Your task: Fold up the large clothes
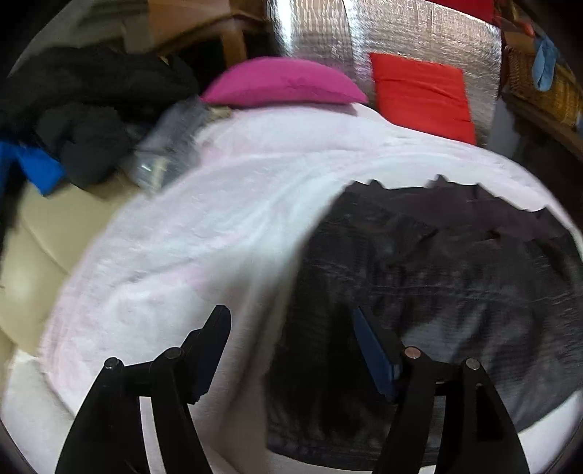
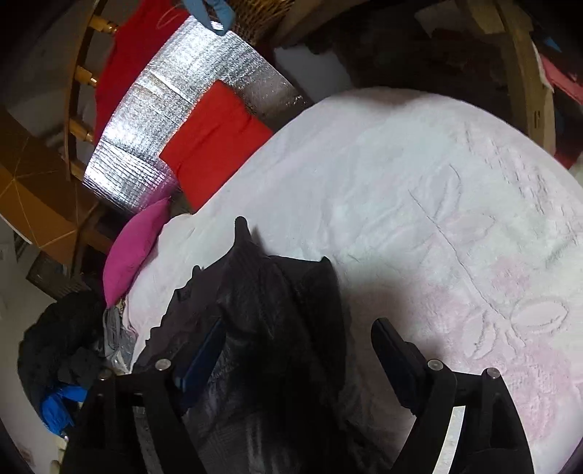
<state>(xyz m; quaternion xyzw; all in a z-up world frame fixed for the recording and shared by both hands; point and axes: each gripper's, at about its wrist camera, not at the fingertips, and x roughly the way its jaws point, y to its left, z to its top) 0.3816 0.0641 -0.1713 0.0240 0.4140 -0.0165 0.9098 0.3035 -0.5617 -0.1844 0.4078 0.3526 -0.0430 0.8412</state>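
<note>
A pale pink, fluffy blanket (image 1: pixel 204 226) covers a bed and fills most of both views. In the right wrist view its surface shows a pressed-in pattern of stems and leaves at the right of the frame. A dark grey garment (image 1: pixel 437 262) lies spread on the blanket, at the lower right of the left wrist view and at the lower centre of the right wrist view, where its ragged upper edge rises in small points.

At the head of the bed sit a magenta pillow (image 1: pixel 284 82) and a red cushion (image 1: pixel 422 94), the cushion leaning against a silver quilted foil sheet (image 1: pixel 419 32). A pile of black clothes (image 1: pixel 91 109) with a bright blue item (image 1: pixel 36 167) lies at the left edge in the left wrist view, beside a crumpled clear plastic bag (image 1: pixel 167 146).

Only the right wrist view shows a wooden chair back with spindles (image 2: pixel 83 76) at the upper left and a curved wooden frame (image 2: pixel 524 73) at the upper right. Only the left wrist view shows cream-coloured bedding (image 1: pixel 47 233) at the left.

The left gripper (image 1: pixel 291 350) has its jaws apart, one finger over the blanket and one over the garment, with nothing pinched. The right gripper (image 2: pixel 298 350) also stands wide open, the garment lying loose between its fingers.
</note>
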